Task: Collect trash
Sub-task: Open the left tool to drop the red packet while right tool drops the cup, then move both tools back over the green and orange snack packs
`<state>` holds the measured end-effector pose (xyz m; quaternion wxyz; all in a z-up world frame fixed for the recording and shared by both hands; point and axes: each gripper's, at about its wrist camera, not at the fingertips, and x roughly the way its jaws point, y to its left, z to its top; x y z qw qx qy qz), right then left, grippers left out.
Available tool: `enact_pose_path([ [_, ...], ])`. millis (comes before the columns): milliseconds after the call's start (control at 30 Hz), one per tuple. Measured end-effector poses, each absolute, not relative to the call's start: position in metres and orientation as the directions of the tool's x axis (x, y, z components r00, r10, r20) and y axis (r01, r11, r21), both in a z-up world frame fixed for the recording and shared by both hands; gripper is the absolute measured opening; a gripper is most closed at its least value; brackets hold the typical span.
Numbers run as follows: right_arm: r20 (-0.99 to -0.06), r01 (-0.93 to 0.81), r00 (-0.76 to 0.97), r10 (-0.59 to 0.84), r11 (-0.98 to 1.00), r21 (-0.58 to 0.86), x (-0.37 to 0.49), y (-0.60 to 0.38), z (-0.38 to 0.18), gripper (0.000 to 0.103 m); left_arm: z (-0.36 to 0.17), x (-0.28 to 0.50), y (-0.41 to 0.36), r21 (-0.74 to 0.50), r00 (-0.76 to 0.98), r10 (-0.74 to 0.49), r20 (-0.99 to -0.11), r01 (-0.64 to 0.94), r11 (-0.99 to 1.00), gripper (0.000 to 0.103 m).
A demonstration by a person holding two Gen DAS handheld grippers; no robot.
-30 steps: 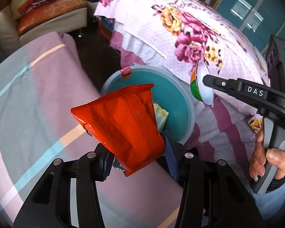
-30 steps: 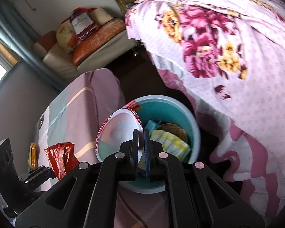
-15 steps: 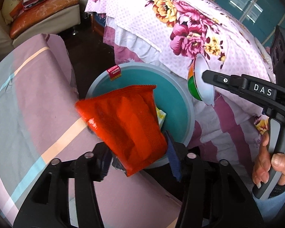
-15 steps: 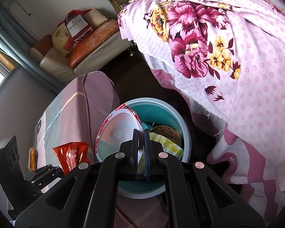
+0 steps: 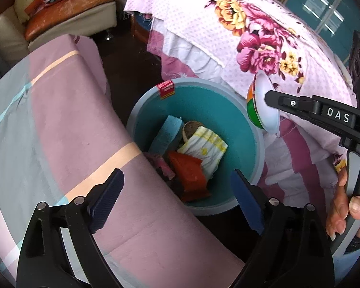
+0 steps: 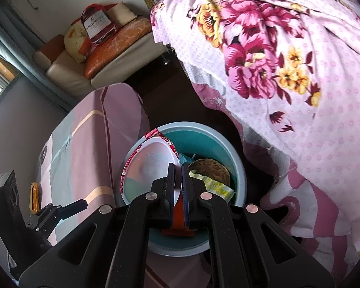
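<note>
A teal trash bin [image 5: 230,110] stands on the dark floor between two beds; it also shows in the right wrist view [image 6: 237,168]. Inside lie a red snack wrapper [image 5: 190,175], a white and yellow wrapper [image 5: 204,148], a blue piece [image 5: 166,130] and a brown round thing [image 5: 192,128]. My left gripper [image 5: 177,192] is open and empty above the bin's near rim. My right gripper [image 6: 178,177] is shut on the rim of a white round cup lid [image 6: 148,165], held over the bin; the gripper and lid [image 5: 264,105] show at the right in the left wrist view.
A bed with a pink, grey and peach striped sheet [image 5: 60,124] lies left of the bin. A bed with a floral pink cover [image 5: 264,38] lies right of it. A sofa with cushions and a bottle-print pillow [image 6: 98,24] stands at the back. An orange item [image 6: 34,196] lies on the striped sheet.
My left gripper opened and let go of the red snack wrapper, which dropped into the bin. My right gripper holds the lid and has moved a little closer over the bin.
</note>
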<state>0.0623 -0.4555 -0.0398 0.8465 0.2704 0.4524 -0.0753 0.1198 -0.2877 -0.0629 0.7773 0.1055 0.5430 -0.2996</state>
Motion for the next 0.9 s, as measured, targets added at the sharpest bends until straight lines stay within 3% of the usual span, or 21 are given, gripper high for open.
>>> enact_pose_path([
  [200,-0.823,0.368,0.555,0.118,0.853,0.370,0.074,-0.444,-0.044,0.006,-0.063,0.124,-0.273,-0.182,0.229,-0.360,-0.905,0.556,0.811,0.091],
  [400,-0.842,0.387,0.526,0.118,0.849,0.360,0.081,-0.437,-0.050,0.013,-0.061,0.126,-0.262,-0.204,0.227,-0.374,-0.899,0.538,0.818,0.091],
  [433,-0.846,0.389,0.521,0.117,0.849,0.357,0.082,-0.436,-0.052,0.018,-0.061,0.126,-0.260,-0.208,0.227,-0.377,-0.898,0.535,0.819,0.091],
  [467,-0.848,0.392,0.517,0.118,0.848,0.357,0.082,-0.435,-0.052,0.032,-0.060,0.126,-0.258,-0.214,0.226,-0.381,-0.896,0.532,0.819,0.091],
  [533,-0.851,0.399,0.514,0.110,0.847,0.351,0.082,-0.433,-0.052,0.046,-0.060,0.125,-0.256,-0.219,0.227,-0.385,-0.895,0.528,0.820,0.091],
  [600,-0.852,0.398,0.512,0.107,0.850,0.346,0.082,-0.431,-0.052,0.047,-0.059,0.124,-0.252,-0.222,0.228,-0.387,-0.893,0.524,0.822,0.091],
  [767,-0.856,0.401,0.507,0.103,0.851,0.340,0.081,-0.425,-0.047,0.065,-0.055,0.122,-0.246,-0.235,0.231,-0.399,-0.887,0.519,0.822,0.091],
  [900,-0.858,0.396,0.502,0.105,0.855,0.336,0.082,-0.419,-0.042,0.068,-0.050,0.119,-0.239,-0.244,0.238,-0.410,-0.880,0.515,0.822,0.091],
])
